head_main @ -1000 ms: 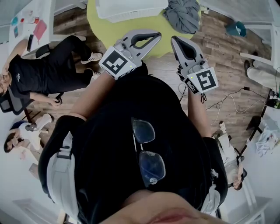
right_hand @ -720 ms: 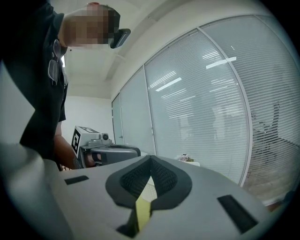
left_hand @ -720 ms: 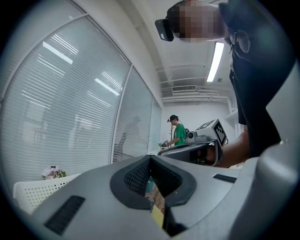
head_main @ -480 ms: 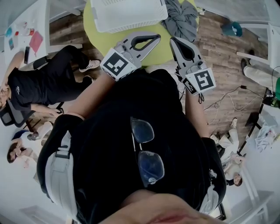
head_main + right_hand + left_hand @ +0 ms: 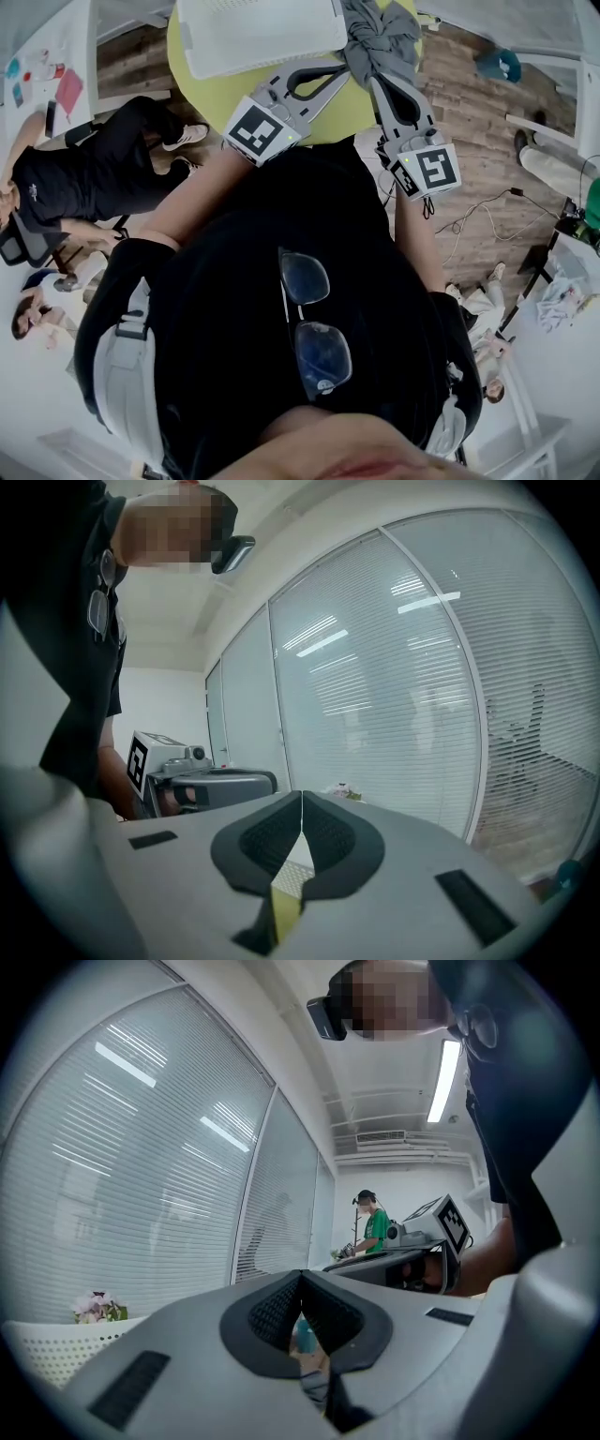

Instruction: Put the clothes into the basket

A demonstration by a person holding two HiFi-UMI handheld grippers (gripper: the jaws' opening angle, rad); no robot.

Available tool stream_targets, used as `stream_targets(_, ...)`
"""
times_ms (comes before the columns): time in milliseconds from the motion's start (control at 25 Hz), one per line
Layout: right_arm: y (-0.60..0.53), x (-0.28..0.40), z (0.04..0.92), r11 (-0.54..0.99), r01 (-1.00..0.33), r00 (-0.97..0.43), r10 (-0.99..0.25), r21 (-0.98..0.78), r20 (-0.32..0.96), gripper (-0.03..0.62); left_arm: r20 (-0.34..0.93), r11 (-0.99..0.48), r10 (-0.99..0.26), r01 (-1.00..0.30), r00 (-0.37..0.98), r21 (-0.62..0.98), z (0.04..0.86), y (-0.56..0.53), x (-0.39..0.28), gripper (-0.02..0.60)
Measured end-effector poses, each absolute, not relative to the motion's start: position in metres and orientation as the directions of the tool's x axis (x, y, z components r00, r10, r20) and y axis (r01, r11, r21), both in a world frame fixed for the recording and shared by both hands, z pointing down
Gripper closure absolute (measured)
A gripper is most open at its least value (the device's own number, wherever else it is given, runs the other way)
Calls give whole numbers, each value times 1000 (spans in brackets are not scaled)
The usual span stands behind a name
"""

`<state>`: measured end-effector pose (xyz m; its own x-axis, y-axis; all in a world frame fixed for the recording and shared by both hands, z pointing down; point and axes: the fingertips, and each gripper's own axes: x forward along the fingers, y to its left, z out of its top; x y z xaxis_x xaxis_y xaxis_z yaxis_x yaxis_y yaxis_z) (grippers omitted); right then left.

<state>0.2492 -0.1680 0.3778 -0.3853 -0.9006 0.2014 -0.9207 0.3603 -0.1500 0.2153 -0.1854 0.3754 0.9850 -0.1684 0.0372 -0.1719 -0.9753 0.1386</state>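
Observation:
A white slatted basket stands on the round yellow-green table at the top of the head view. A crumpled grey garment lies just right of it, near the table's edge. My left gripper is held low over the table's near edge, its tip pointing at the garment, jaws shut and empty. My right gripper points up at the garment's lower fold, also shut and empty; whether it touches the cloth I cannot tell. In the gripper views the left gripper and right gripper show jaws meeting at the tip.
Two people sit on chairs at the left. A white desk with small items stands at top left. Cables trail over the wooden floor at right. A person in green stands far off by the blinds.
Both grippers have moved forward to the table; their tips now reach the grey garment. The basket and garment sit closer in the head view.

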Motion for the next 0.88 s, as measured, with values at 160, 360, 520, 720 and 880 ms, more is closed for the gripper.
stream_targets(160,-184,275,396,367,-915,-398,-888,-166,231,568,97,-968,-215,-225,972,110,391,-197,236,574)
stream_targets(360,-203,301,423,391,-901,-431,-856,-189,284,568,142,-949,-276,-293,951,118,413,-210,256,574)
stream_targets(520,-213,322,444,379,-903,-428,-842,-204,329,568,141,-929,-330,-348,933,129,426,-220,271,574)
stream_targets(720,-226,340,472,346,-912,-407,-826,-219,389,568,104,-907,-386,-397,917,138,437,-232,289,574)
stream_targets(880,-236,349,495,330,-915,-401,-799,-230,448,566,140,-903,-405,-419,904,93,446,-240,301,574)
